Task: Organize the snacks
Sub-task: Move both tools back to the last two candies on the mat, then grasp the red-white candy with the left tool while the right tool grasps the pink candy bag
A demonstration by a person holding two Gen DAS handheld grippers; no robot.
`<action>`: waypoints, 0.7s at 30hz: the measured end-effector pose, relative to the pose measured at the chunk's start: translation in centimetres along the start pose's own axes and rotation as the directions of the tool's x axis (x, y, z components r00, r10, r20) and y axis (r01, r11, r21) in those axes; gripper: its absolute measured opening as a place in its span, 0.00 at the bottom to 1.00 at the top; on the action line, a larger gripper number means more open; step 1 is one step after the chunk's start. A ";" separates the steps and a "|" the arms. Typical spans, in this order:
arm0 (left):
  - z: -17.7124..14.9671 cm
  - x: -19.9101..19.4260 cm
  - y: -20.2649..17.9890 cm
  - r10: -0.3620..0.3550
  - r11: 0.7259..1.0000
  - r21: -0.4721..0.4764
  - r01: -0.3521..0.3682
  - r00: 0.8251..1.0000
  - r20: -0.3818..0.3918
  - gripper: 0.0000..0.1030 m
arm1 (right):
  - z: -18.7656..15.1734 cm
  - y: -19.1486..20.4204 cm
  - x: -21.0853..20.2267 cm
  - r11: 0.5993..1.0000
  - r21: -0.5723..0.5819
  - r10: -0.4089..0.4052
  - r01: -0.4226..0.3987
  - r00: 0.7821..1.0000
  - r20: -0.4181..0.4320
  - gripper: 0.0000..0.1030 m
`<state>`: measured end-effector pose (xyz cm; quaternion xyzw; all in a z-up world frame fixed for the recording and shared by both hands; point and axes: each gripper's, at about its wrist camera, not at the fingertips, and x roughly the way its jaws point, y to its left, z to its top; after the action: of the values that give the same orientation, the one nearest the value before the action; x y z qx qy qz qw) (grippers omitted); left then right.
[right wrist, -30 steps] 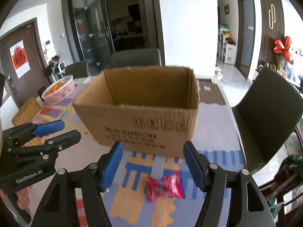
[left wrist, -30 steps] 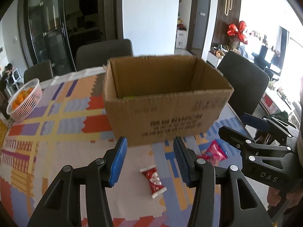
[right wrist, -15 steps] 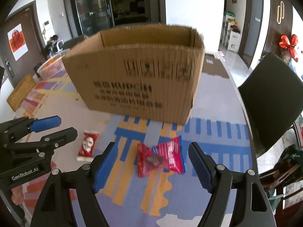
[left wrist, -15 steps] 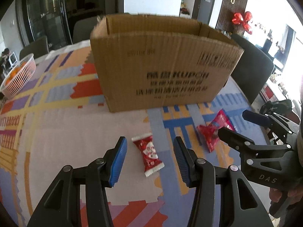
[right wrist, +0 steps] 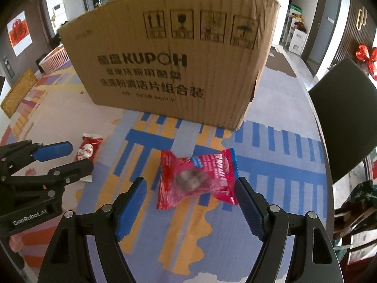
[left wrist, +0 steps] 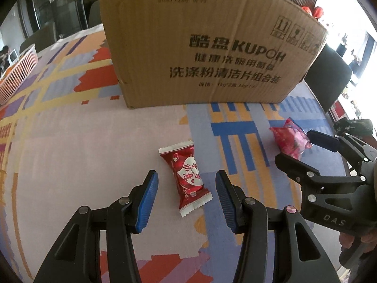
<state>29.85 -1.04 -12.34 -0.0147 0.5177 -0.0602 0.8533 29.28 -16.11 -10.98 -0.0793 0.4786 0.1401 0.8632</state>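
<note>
A dark red snack packet with a white heart [left wrist: 186,176] lies on the patterned tablecloth. My left gripper [left wrist: 186,199] is open and low over it, its blue pads on either side of the packet's near end. A pink-red wrapped snack [right wrist: 199,176] lies to the right. My right gripper [right wrist: 189,205] is open around its near edge. The dark red packet also shows in the right wrist view [right wrist: 87,151], and the pink one in the left wrist view [left wrist: 289,139]. A large cardboard box [left wrist: 207,47] stands behind both snacks; its inside is hidden.
A white basket [left wrist: 16,73] sits at the far left of the table. A dark chair [right wrist: 346,118] stands beyond the table's right edge [right wrist: 322,141]. A woven item [right wrist: 18,92] lies off to the left.
Both grippers have come down and forward toward the table. The box top has passed out of sight. Each snack now lies between its gripper's open pads.
</note>
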 end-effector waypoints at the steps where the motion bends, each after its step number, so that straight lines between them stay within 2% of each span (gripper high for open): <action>1: 0.1 0.2 0.0 0.001 1.000 -0.001 -0.001 1.000 -0.002 0.48 | 0.0 -0.1 0.3 1.000 0.003 -0.006 0.006 1.000 -0.004 0.75; 10: 0.7 1.1 -0.2 0.007 1.000 0.001 -0.007 1.000 -0.008 0.46 | 0.1 -1.1 1.3 0.999 0.040 -0.030 0.030 1.000 -0.003 0.75; 14: 0.9 1.1 -0.3 0.016 1.000 0.009 -0.016 1.000 -0.007 0.34 | 0.3 -1.4 1.4 0.998 0.041 -0.039 0.039 0.999 0.004 0.70; 17: 0.9 1.1 -0.5 0.017 1.000 0.009 -0.017 1.000 -0.005 0.22 | 0.3 -1.2 1.0 0.998 0.030 -0.051 0.051 0.998 0.020 0.62; 19: 0.9 1.0 -0.5 0.012 1.000 0.006 -0.012 1.000 -0.006 0.22 | 0.4 -1.0 0.6 0.998 0.025 -0.056 0.055 0.998 0.029 0.51; 21: 0.8 1.0 -0.5 0.003 1.000 0.006 -0.003 1.000 -0.009 0.22 | 0.3 -0.9 0.5 0.998 0.033 -0.051 0.050 0.998 0.027 0.48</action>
<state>30.98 -1.71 -12.78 -0.0111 0.5212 -0.0603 0.8512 30.07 -16.81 -11.21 -0.0755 0.4667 0.1115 0.8741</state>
